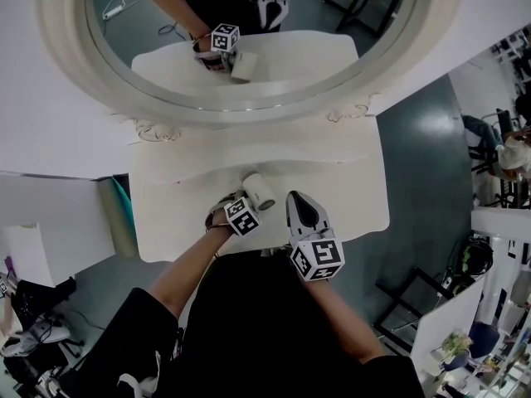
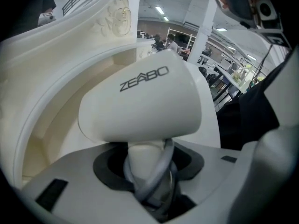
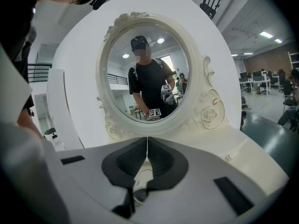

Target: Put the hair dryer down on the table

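The left claw (image 2: pixel 149 174), tipped steeply down, clasps the dryer (image 1: pixel 259 191) by its cord-wrapped handle, the dryer's head low over the tabletop (image 1: pixel 348 172) before the mirror (image 1: pixel 249 65). Just beside it, the right claw (image 1: pixel 295 199), clenched and empty, points almost level toward the mirror.

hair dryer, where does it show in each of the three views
Head view: hair dryer at centre, over the white table.
Left gripper view: fills the middle, handle down between the jaws.
Right gripper view: not clearly in it; only a small round grille shows low behind the jaws.
Shared landmark: the oval mirror's carved frame.
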`<state>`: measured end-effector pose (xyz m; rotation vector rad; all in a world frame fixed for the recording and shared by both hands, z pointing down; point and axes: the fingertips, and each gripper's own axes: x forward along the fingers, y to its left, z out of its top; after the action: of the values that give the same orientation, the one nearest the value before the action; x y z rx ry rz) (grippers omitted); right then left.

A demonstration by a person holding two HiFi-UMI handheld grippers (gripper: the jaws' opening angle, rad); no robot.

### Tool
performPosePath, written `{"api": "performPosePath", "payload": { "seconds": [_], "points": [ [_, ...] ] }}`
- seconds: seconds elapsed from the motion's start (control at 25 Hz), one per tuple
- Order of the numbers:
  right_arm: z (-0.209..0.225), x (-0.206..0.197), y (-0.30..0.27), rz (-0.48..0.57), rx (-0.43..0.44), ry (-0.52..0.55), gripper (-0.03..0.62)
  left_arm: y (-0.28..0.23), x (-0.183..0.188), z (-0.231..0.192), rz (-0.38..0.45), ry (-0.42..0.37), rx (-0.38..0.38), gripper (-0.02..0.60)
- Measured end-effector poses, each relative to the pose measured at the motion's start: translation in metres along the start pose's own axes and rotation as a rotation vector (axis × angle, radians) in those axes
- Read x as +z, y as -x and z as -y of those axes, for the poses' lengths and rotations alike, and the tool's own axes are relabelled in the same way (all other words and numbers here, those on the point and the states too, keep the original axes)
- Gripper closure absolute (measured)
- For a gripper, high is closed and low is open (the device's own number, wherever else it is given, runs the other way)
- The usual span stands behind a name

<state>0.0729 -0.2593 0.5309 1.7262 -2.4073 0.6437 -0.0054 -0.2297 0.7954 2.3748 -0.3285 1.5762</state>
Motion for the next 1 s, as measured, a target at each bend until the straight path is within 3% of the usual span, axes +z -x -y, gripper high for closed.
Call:
{"api": "performPosePath", "payload": {
  "seconds": [0.32,0.48,0.76,1.0],
  "points": [
    [0.001,-0.001,0.011,0.008,-0.002,-0.005,0.576,0.0,-0.001,-0.001,0.011,0.024,-0.01,0.383],
    [-0.006,-0.008,0.016,-0.005,0.022,-0.001,0.576,0.001,0.0,0.004,0.04,0.092,-0.043,0.322],
    [-0.011,-0.006,0.016,0.005,0.046,0.011,0.576,0.001,-0.002,0.006,0.033,0.076,-0.022,0.322],
    [-0.013,-0.004,0.017,0.008,0.057,0.018,0.576,0.014,0.0,0.004,0.073,0.113,-0.021,0.322]
  ]
}}
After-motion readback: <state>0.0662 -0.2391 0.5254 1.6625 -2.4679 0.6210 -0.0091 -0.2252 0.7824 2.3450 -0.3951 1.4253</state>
